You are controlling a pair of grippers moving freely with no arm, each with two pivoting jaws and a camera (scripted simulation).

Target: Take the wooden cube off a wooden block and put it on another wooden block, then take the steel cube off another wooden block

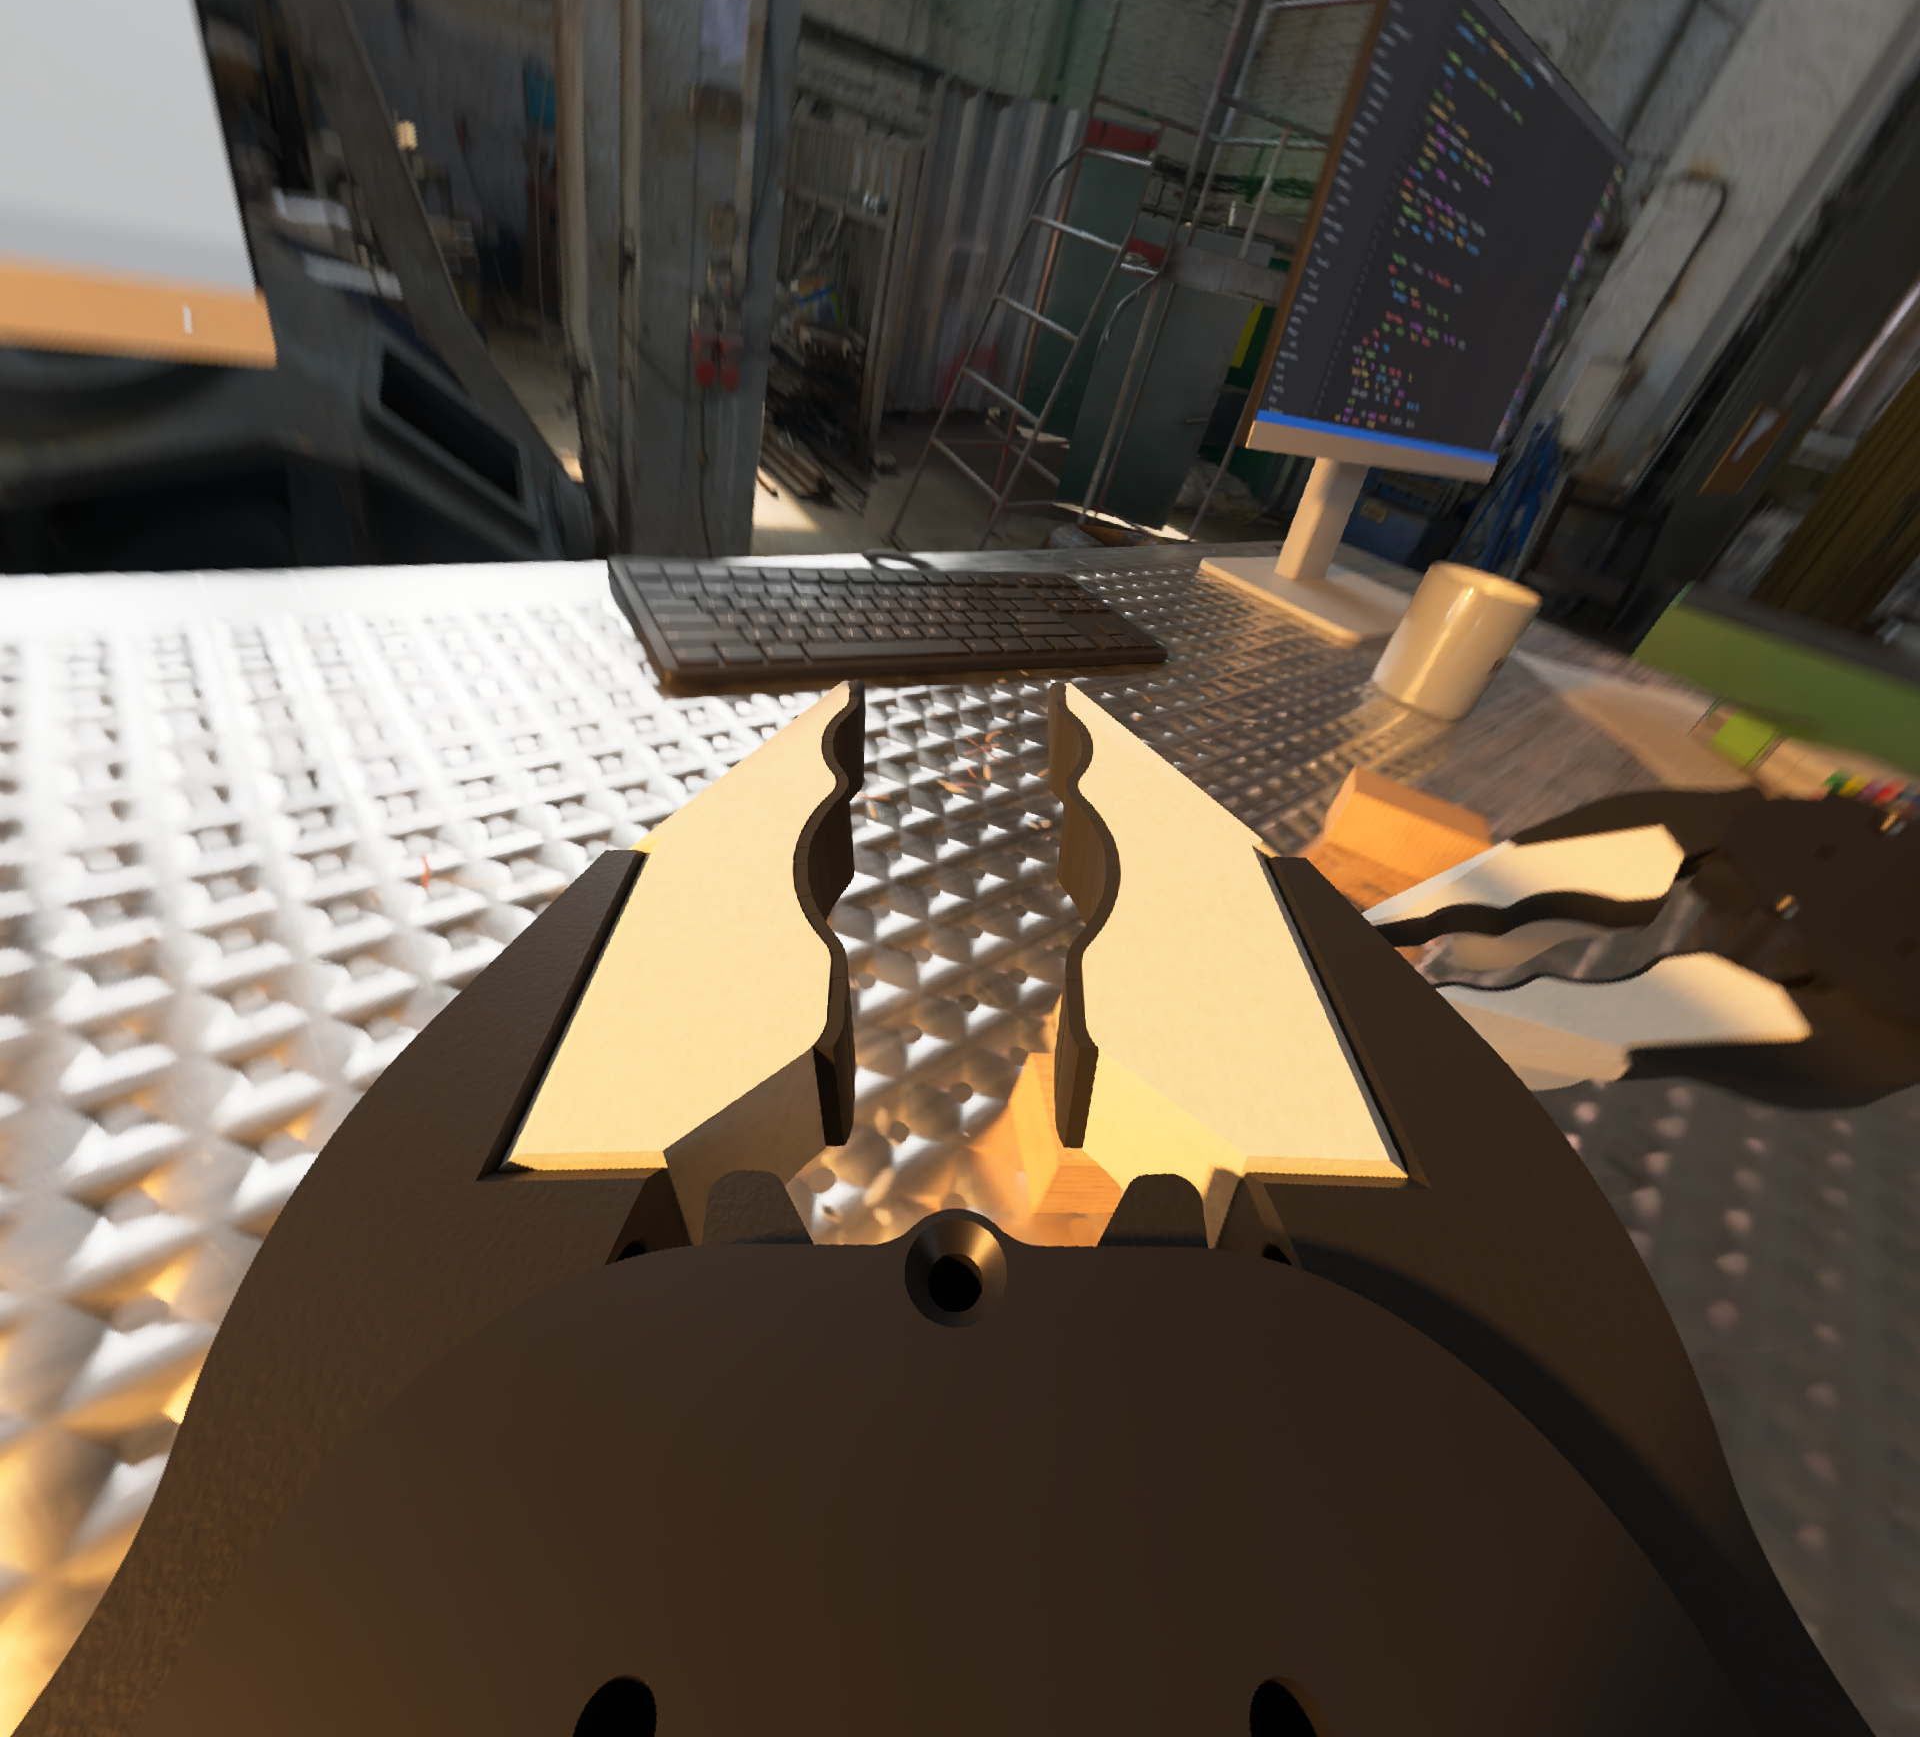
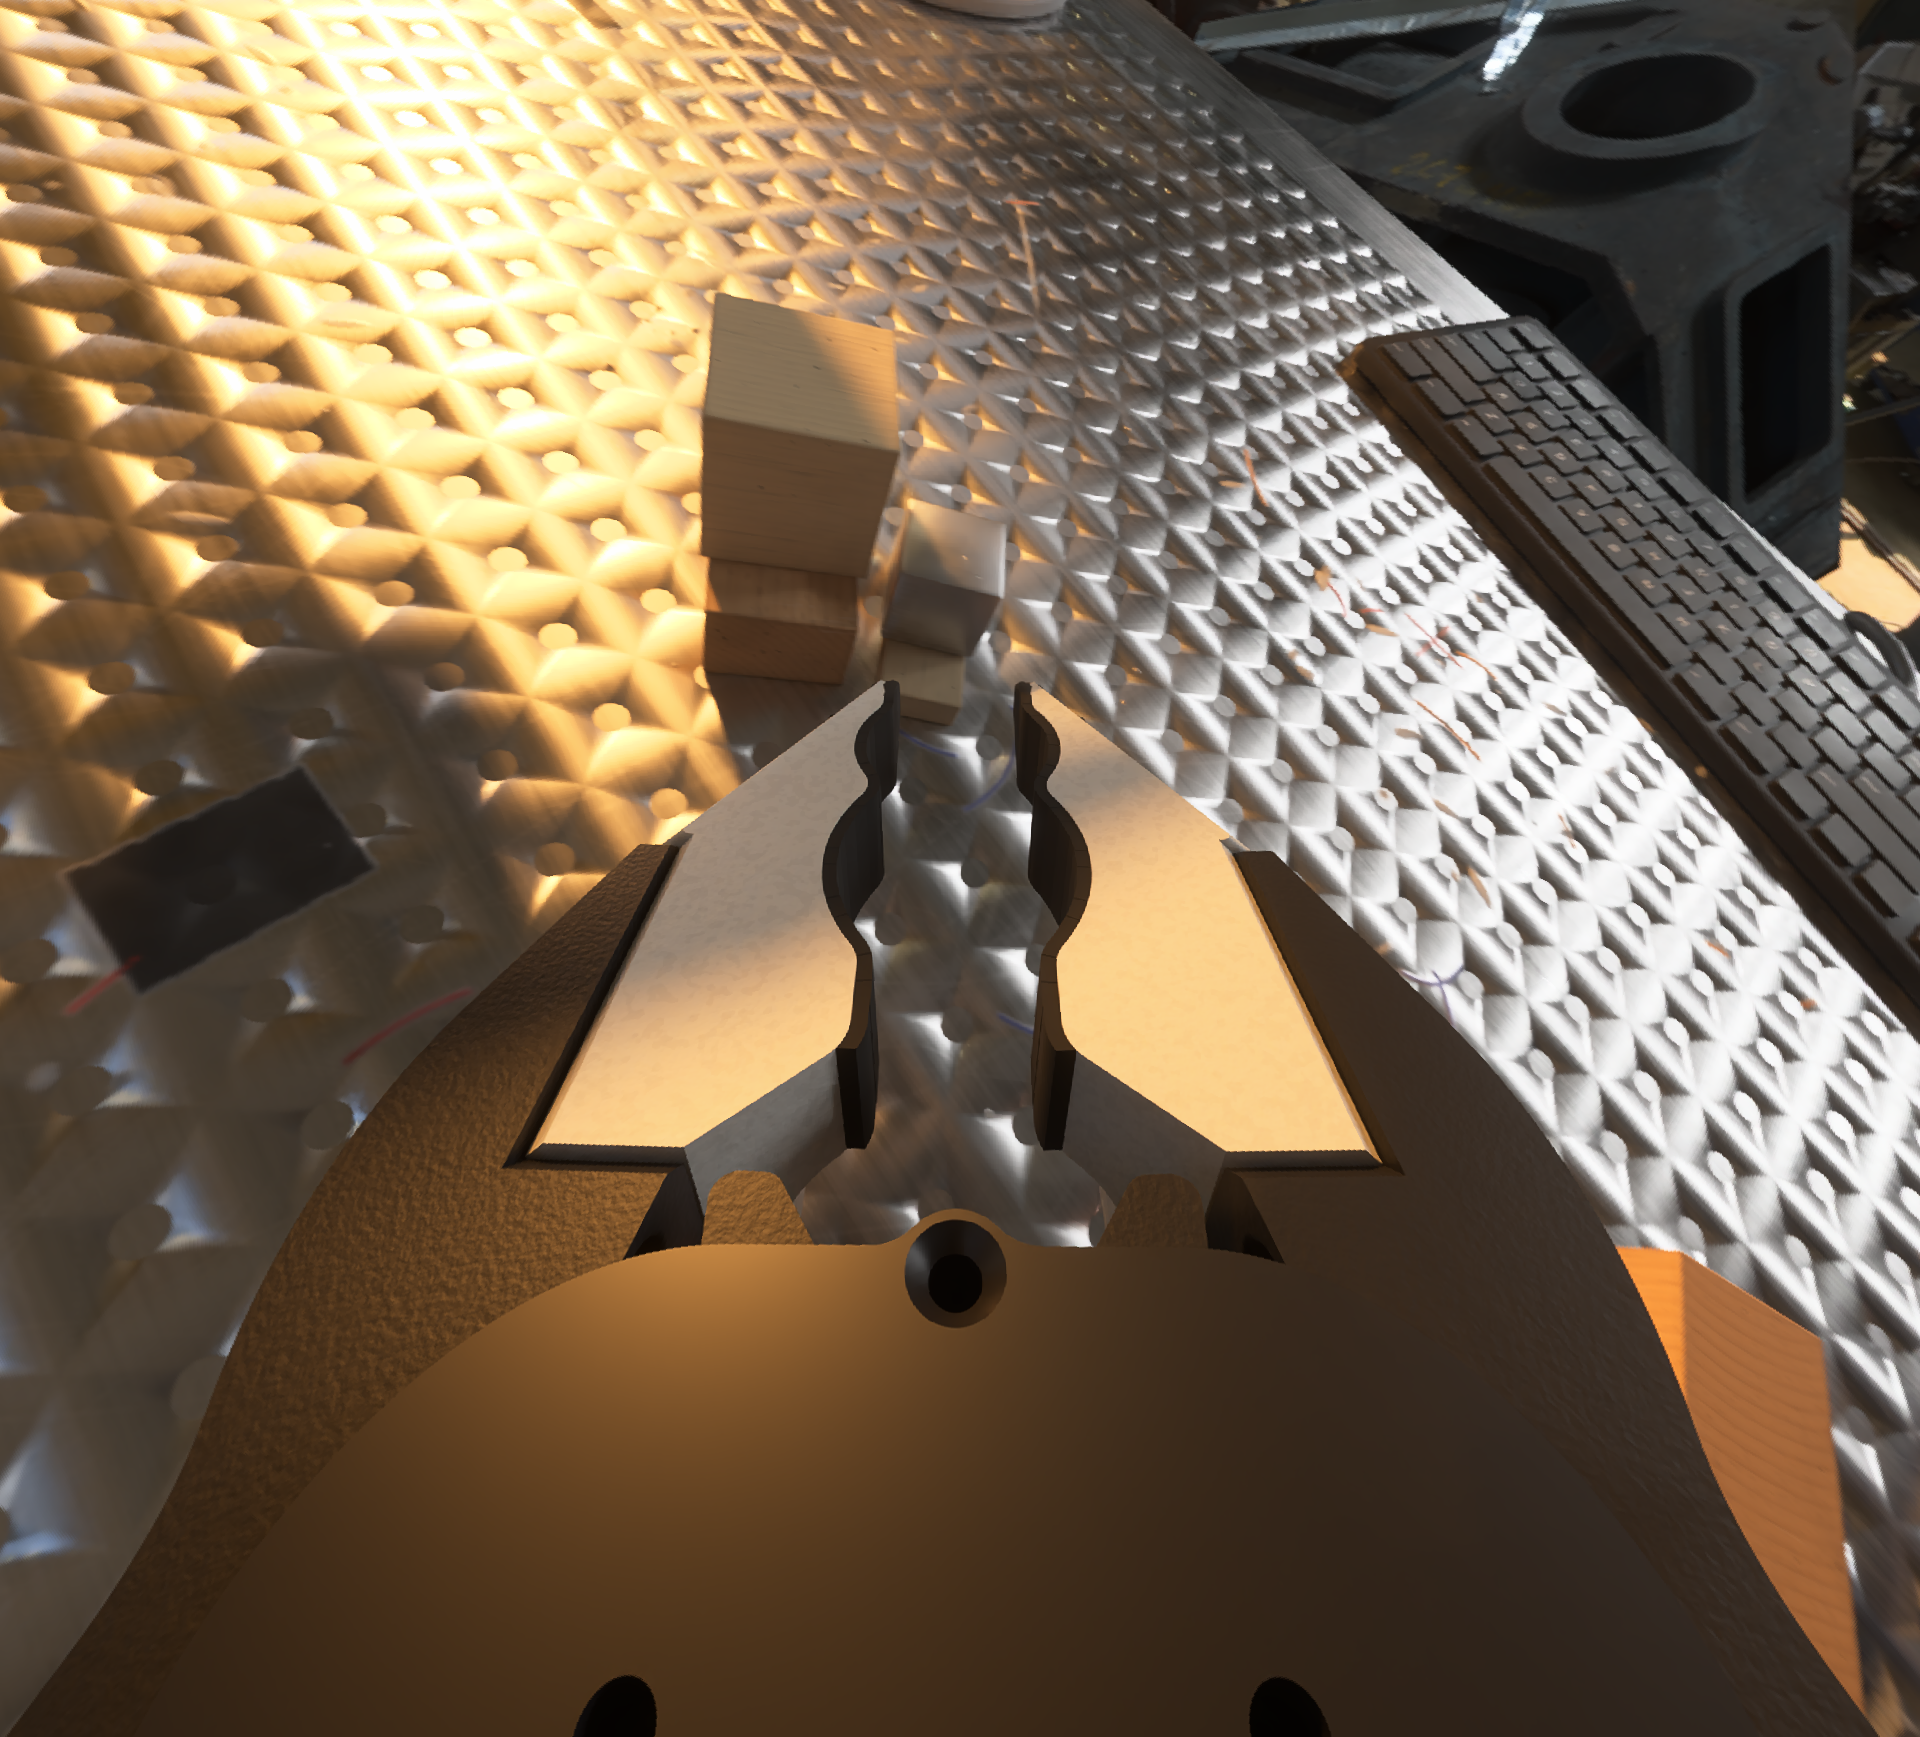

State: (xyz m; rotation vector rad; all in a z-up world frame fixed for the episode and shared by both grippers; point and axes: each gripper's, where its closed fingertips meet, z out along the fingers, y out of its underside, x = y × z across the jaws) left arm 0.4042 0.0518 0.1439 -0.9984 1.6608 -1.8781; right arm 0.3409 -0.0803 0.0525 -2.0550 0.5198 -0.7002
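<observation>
In the right wrist view a pale wooden cube sits on a wooden block. Just right of it a small steel cube rests on a thin wooden block. My right gripper is open and empty, its tips just short of the steel cube's block. It also shows at the right of the left wrist view, next to a wooden piece. My left gripper is open and empty above the metal table. Another wooden piece shows low between its fingers.
A black keyboard lies at the back, with a monitor and a white mug to its right. An orange block lies by my right gripper's body. A black patch lies on the table at left.
</observation>
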